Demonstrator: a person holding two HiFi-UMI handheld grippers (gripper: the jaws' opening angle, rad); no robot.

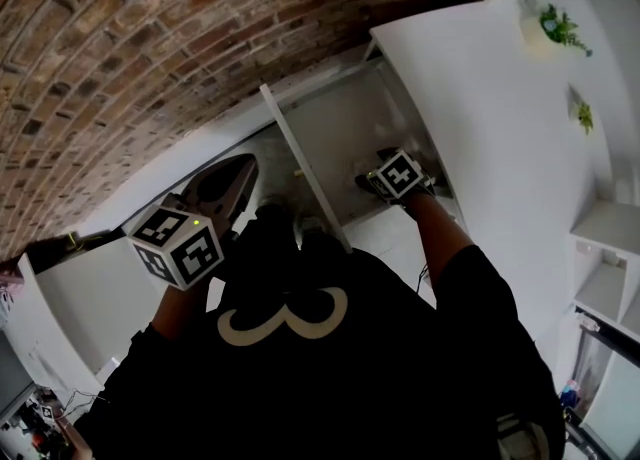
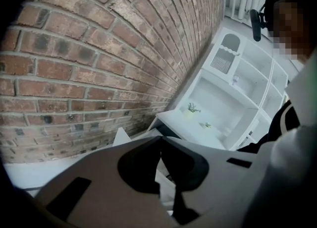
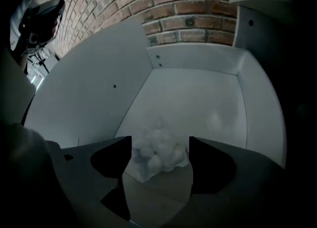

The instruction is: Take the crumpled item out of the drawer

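Observation:
The white drawer (image 1: 345,123) stands pulled out below me. On its floor (image 3: 198,98) lies the crumpled white item (image 3: 158,155), a wad of thin paper or plastic. My right gripper (image 3: 160,147) is down inside the drawer, open, with one jaw on either side of the wad, close to its edges. In the head view the right gripper (image 1: 385,180) shows mostly as its marker cube and hides the wad. My left gripper (image 1: 228,183) is held left of the drawer, outside it. The left gripper (image 2: 159,139) is shut, its tips meeting with nothing between them.
A brick wall (image 1: 150,38) runs behind the drawer. The drawer's tall left side panel (image 1: 300,163) separates the two grippers. A white cabinet top (image 1: 480,98) at the right carries small potted plants (image 1: 560,26). A white shelf unit (image 2: 237,83) stands further off.

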